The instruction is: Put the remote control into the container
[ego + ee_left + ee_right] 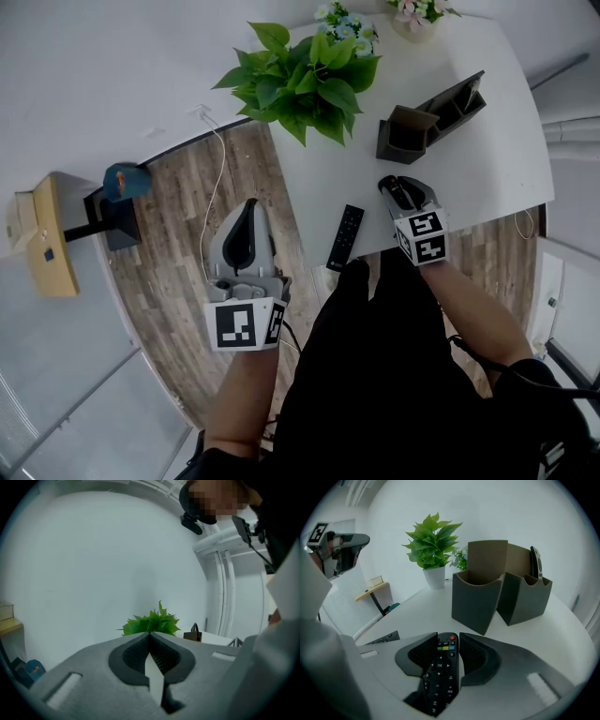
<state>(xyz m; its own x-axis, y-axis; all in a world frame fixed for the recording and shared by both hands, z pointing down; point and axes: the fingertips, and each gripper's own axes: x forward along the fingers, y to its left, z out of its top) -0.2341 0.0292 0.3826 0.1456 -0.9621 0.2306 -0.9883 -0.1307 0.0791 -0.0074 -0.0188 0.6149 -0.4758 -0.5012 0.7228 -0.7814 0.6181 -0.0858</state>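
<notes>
A black remote control (pixel 440 667) lies between the pads of my right gripper (pixel 448 637), both pads against its sides, just above the white table (pixel 487 159). In the head view the right gripper (pixel 394 187) is near the table's front edge. The dark container (pixel 480 599) with open compartments stands a short way beyond it. Its far compartment holds another remote (pixel 536 560). A second black remote (pixel 345 236) lies flat on the table to the left. My left gripper (pixel 248 211) hangs over the wooden floor beside the table, its jaws shut (pixel 150 634) on nothing.
A leafy green plant (pixel 305 80) in a white pot stands at the back left of the table, and a small flower pot (pixel 415 17) at the far edge. A wooden shelf (pixel 42 239) and a cable are on the floor to the left.
</notes>
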